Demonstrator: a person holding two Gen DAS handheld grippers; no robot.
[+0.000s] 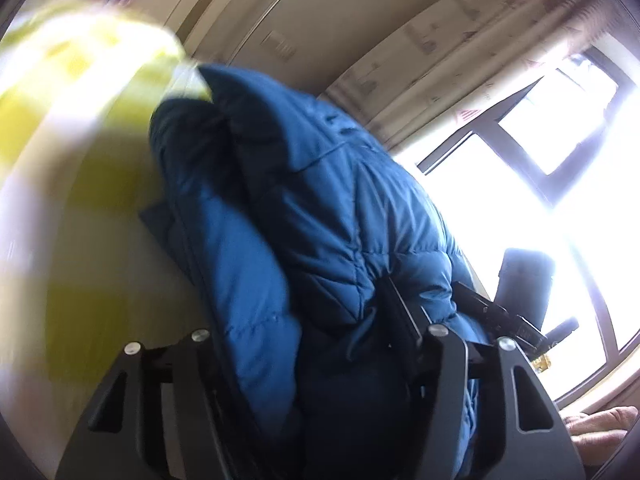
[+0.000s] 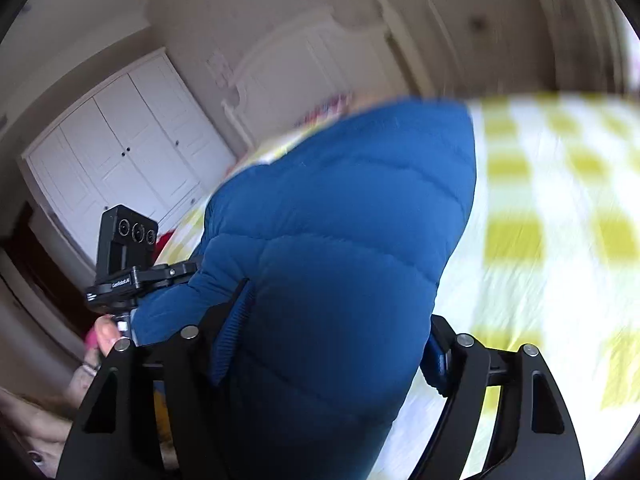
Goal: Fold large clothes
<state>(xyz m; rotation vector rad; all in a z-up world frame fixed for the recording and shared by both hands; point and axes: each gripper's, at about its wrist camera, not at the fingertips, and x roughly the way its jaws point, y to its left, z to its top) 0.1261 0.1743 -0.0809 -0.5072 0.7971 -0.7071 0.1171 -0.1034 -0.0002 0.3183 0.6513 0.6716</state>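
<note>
Two grippers are gripping one blue puffer jacket above a bed with a yellow-checked cover. Left gripper is pinching a thick bunched fold, fingers about half spread, padding bulging between them. Right gripper is clamping a wider quilted roll, fingers pressing its sides. Bright window is glaring behind; white wardrobe is standing beyond.
</note>
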